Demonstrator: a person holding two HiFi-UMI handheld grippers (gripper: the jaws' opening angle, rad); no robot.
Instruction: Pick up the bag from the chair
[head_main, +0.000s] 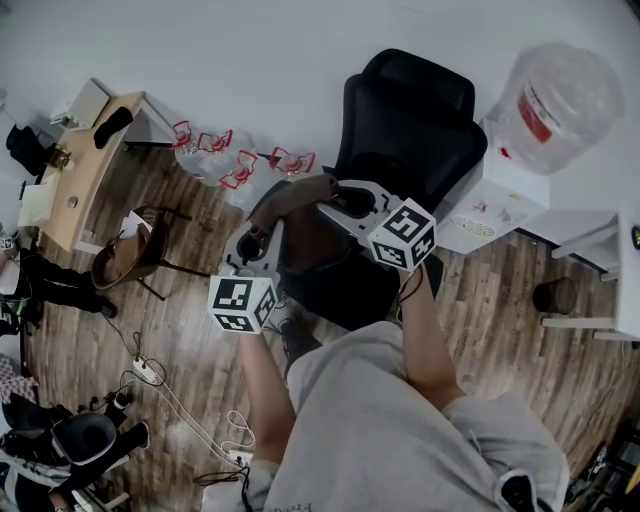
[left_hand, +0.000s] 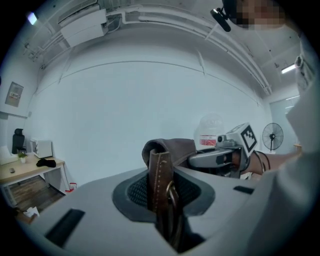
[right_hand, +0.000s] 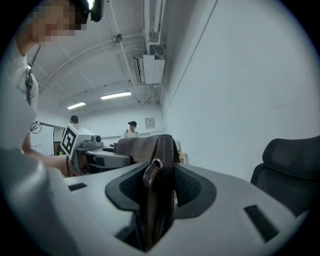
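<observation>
The brown bag (head_main: 300, 222) hangs between the two claws, over the front of the black chair (head_main: 410, 110) seat, with its long axis running from the left claw (head_main: 266, 232) up and across to the right claw (head_main: 328, 205). It therefore lies straight ahead of each claw and neither hand is the nearer. The left claw is pressed together on the left strap (left_hand: 159, 175), a stitched leather tab with a metal ring. The right claw pinches the right strap (right_hand: 163, 165) in the same way. Each gripper view looks along the top of the bag to the other gripper. Both forearms reach forward with bent elbows, and the claws are turned inward to face each other roughly level. Judging by this, the lift depends on both hands rising together so the bag stays even and clears the seat.
</observation>
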